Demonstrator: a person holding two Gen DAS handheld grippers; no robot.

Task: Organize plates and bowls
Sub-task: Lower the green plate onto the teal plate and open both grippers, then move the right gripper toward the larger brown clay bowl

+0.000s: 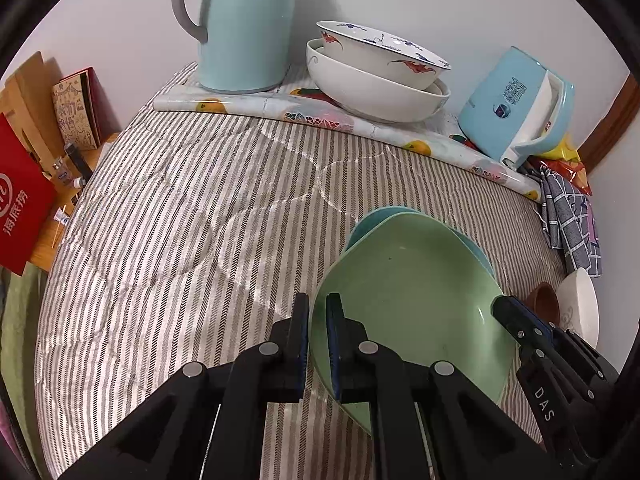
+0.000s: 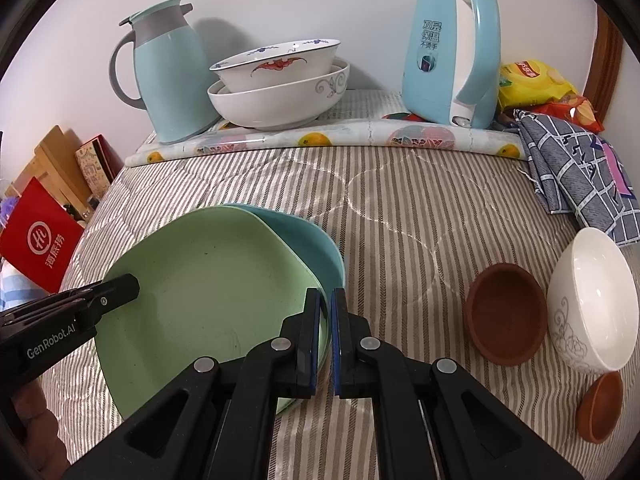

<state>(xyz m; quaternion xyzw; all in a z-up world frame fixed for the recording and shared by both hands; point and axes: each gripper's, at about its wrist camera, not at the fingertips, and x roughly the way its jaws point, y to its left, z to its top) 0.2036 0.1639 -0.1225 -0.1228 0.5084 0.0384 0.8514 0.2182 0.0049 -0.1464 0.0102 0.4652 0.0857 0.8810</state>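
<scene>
A green plate lies on top of a blue plate on the striped cloth. My left gripper is shut on the green plate's left rim. My right gripper is shut on its right rim; it shows in the left wrist view. The left gripper shows in the right wrist view. Two brown bowls and a white bowl lie at the right. Two stacked white bowls stand at the back.
A teal jug and a blue kettle stand on a fruit-print mat at the back. A checked cloth and snack bags lie at the far right. A red bag stands at the left, off the bed.
</scene>
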